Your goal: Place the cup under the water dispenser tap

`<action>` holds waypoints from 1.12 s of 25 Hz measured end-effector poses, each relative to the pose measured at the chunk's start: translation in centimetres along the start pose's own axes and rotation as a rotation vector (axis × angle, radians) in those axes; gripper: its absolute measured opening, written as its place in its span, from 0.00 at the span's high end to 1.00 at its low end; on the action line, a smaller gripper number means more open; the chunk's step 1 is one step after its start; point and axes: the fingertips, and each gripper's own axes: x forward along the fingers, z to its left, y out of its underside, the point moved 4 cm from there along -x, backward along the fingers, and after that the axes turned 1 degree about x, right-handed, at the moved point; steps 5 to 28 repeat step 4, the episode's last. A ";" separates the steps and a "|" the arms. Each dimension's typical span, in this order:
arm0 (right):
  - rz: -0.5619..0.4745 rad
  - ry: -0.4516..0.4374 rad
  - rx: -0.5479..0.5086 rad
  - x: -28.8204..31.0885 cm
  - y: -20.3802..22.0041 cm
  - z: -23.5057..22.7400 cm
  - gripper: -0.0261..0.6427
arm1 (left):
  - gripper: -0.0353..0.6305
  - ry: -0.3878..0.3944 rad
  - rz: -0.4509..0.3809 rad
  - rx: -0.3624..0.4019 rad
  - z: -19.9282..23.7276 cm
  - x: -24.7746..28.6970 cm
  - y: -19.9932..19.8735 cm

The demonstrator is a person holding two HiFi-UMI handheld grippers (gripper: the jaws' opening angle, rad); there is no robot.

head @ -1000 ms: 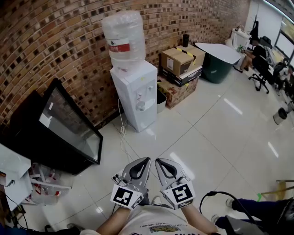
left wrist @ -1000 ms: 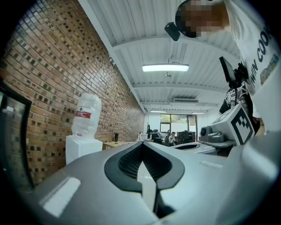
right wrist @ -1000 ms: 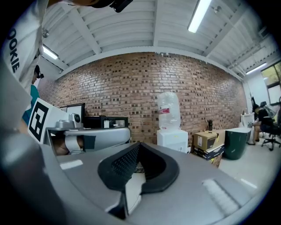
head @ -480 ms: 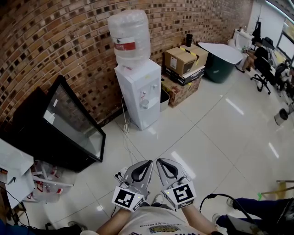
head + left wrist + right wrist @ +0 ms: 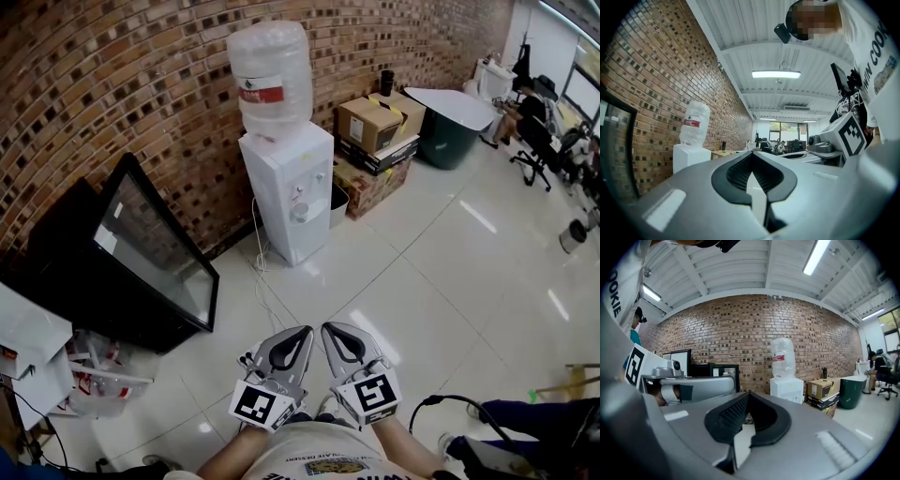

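We hold the left gripper [image 5: 298,332] and the right gripper [image 5: 329,330] side by side. Each has its jaws pressed together on nothing, so neither carries a cup.

The water dispenser [image 5: 286,192], with its bottle [image 5: 272,75] on top, stands against the brick wall ahead of both tips and well apart from them. A small pale round shape [image 5: 300,212] sits in its tap niche. It may be the cup, but it is too small for us to tell.

We judge that a cup like this would be light and thin-walled, easy to dent or tip. We would take it by the side wall just under the rim, with a gentle squeeze, and keep it upright.

Against the frame from 1 second ago, the dispenser sits a little further right in the head view. The 2 grippers keep the same closed, paired pose low in the picture.
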 end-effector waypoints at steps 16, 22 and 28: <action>0.003 -0.004 0.005 0.2 -0.1 0.5 0.95 | 0.94 -0.003 0.005 -0.007 0.4 -0.6 0.1; 0.003 -0.004 0.005 0.2 -0.1 0.5 0.95 | 0.94 -0.003 0.005 -0.007 0.4 -0.6 0.1; 0.003 -0.004 0.005 0.2 -0.1 0.5 0.95 | 0.94 -0.003 0.005 -0.007 0.4 -0.6 0.1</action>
